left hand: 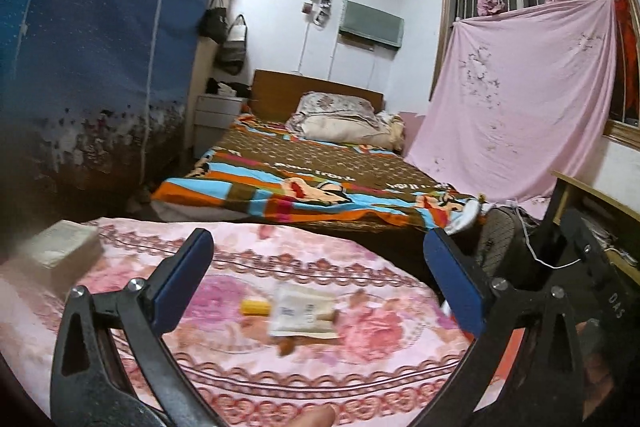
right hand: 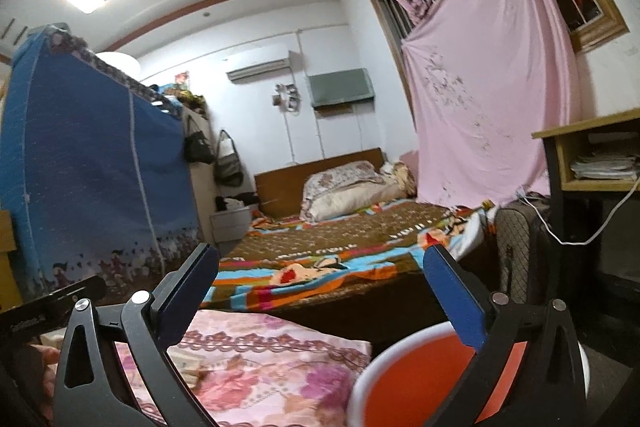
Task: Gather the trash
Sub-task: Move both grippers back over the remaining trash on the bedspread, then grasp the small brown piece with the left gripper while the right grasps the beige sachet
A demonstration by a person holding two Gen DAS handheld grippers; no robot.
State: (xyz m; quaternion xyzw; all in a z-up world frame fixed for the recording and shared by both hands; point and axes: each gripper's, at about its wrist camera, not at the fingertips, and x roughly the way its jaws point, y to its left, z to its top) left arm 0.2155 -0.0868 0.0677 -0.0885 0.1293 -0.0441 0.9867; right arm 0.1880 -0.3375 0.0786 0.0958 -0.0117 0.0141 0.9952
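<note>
On a pink flowered cloth [left hand: 360, 359] lie a small yellow piece [left hand: 254, 307], a blurred white paper wrapper [left hand: 304, 315] and a brown crumb [left hand: 286, 347]. My left gripper [left hand: 318, 239] is open above them, its blue pads wide apart with nothing between them. In the right wrist view my right gripper [right hand: 320, 251] is also open and holds nothing. It hovers over a red bucket with a white rim [right hand: 372, 363] just right of the flowered cloth [right hand: 260, 367]. A pale wrapper [right hand: 186, 357] shows behind its left finger.
A pale box [left hand: 60, 247] sits at the cloth's left end. Beyond lies a bed with a striped brown blanket [left hand: 312, 167]. A blue fabric wardrobe [left hand: 100, 47] stands left, a dark suitcase [right hand: 520, 251] and a wooden desk [right hand: 592, 131] right. A fingertip [left hand: 316, 417] shows below.
</note>
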